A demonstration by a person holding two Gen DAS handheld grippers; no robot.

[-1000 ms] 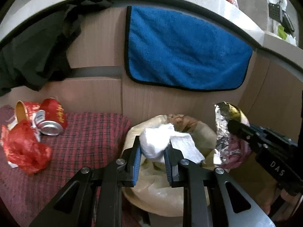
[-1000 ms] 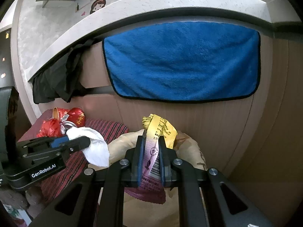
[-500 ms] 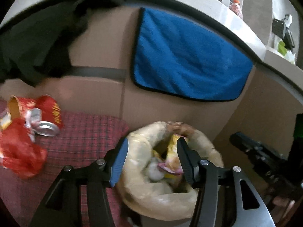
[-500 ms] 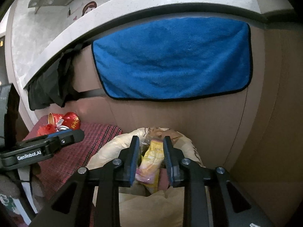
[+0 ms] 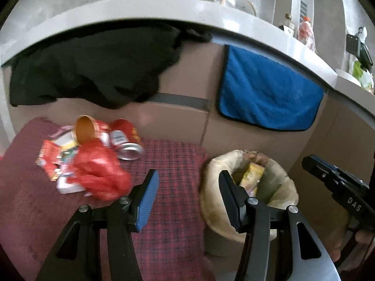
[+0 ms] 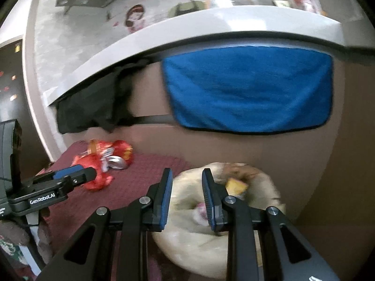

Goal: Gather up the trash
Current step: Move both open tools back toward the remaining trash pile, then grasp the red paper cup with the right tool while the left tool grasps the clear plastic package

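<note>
While both grippers hang with nothing in them, state is:

left gripper (image 5: 188, 187): jaws wide apart, nothing between the pads. Jaws were just opening, now parted over the plaid end of the cloth, beside the bag's left rim.

right gripper (image 6: 186, 187): jaws parted about halfway, nothing held. Also just been opening. Sits over the bag's left rim; seen side-on at the right edge of the left wrist view (image 5: 332, 182).

trash bag (image 5: 211, 187): cream liner, mouth open, on the floor at the right edge of the cloth, against the wooden cabinet front.

bag contents: yellow snack wrapper (image 5: 252, 175) upright inside, other bits under it too blurred to tell.

trash pile: far left corner of the red cloth (image 5: 175, 210), well apart from the bag.

red plastic bag (image 5: 100, 171): crumpled, nearest piece of the pile.

soda can (image 5: 126, 142): red, on its side, silver top facing the camera, touching the red plastic bag.

paper cup (image 5: 88, 131): red, tipped over, open mouth showing, just left of the can.

flat wrappers (image 5: 56, 161): red and white, at the left of the pile, partly under the red bag.

backdrop: blue towel (image 5: 269, 98) and black garment (image 5: 93, 70) hang over the counter edge.
</note>
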